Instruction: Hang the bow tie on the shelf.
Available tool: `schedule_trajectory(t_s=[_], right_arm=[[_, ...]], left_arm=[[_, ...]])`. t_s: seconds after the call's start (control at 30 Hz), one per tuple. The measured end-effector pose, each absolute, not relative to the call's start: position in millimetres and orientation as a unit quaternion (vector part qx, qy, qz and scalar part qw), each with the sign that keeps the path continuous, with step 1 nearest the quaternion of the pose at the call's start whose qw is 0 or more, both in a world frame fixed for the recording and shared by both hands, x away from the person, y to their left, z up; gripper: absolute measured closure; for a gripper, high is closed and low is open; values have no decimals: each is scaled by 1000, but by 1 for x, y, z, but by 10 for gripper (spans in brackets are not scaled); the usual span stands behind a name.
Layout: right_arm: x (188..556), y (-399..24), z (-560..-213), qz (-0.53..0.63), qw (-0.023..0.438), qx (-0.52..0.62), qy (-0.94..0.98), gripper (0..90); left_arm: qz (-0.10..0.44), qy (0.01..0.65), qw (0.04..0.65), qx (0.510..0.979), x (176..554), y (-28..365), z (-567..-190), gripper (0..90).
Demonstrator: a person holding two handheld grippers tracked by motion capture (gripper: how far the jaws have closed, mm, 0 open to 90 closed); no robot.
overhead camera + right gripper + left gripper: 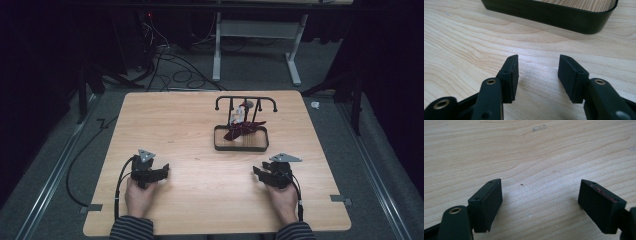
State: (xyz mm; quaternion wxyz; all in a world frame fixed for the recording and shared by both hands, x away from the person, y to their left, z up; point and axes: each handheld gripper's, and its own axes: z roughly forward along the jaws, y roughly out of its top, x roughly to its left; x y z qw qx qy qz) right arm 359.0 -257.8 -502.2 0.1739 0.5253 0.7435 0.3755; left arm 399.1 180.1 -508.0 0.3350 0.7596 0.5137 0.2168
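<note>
Progress: judged at a resting point; both grippers lie apart from the rack, nothing in hand. Whether items remain to load or unload cannot be told.
Left gripper: black two-jaw hand-held tool, near left of the light wooden table; jaws stand wide, bare wood between them.
Right gripper: same make, near right; jaws parted, nothing between, tips facing the tray's dark wall.
Task thing: black wire rack with hooked top rail and oval tray base, far centre-right of the table.
Contents: dark red cloth-like piece draped in the rack; a small pale item behind it, too small to identify.
Count: grippers 2; racks 1; red pieces 1; pale items 1.
</note>
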Motion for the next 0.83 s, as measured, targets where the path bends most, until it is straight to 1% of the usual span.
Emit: schedule_trajectory(t_s=[0.1,0.17,0.23,0.3,0.33,0.47,0.83], right_arm=[[359,-257,-502,378,172,522,745,485],[358,-255,-503,376,173,520,747,443],[357,-251,-502,364,187,512,755,433],[355,-241,-503,335,217,498,770,417],[354,-238,-503,329,225,491,775,418],[354,-236,-503,331,220,492,775,404],[354,-236,-503,330,220,494,774,402]], left_arm=[[217,514,335,760,399,180,-508,201],[217,514,335,760,399,180,-508,201],[217,514,335,759,399,180,-508,200],[217,514,335,760,399,180,-508,201],[217,514,335,760,399,180,-508,201],[217,514,335,760,399,180,-508,201],[217,514,335,760,399,180,-508,200]])
